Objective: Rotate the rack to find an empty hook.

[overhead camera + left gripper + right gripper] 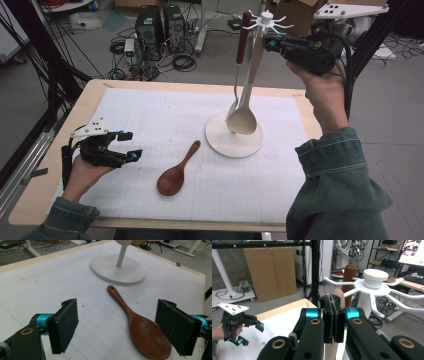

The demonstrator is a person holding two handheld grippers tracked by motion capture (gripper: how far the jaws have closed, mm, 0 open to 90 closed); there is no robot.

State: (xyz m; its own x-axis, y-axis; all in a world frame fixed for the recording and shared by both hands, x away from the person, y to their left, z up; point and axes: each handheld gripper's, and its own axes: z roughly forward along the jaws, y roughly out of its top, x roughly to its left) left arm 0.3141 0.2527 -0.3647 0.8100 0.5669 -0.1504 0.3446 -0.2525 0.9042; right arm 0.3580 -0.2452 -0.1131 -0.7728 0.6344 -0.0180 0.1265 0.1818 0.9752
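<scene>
One white utensil stand (234, 137) with a round base; one pale wooden spoon (243, 117) and one dark-handled utensil (243, 37) hang from its arms, two hanging pieces in all. One dark brown wooden rice spoon (175, 172) lies on the one white gridded mat (150, 115). Two computer towers (159, 25) stand on the floor behind

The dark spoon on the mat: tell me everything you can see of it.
The dark spoon is reddish-brown, wood by its look, with a broad oval bowl and a short tapered handle pierced by a hole at its tip. It lies flat on the white grid mat, bowl up, handle pointing toward the rack base without touching it. The open left hand-held gripper sits beside it, not touching.
</scene>
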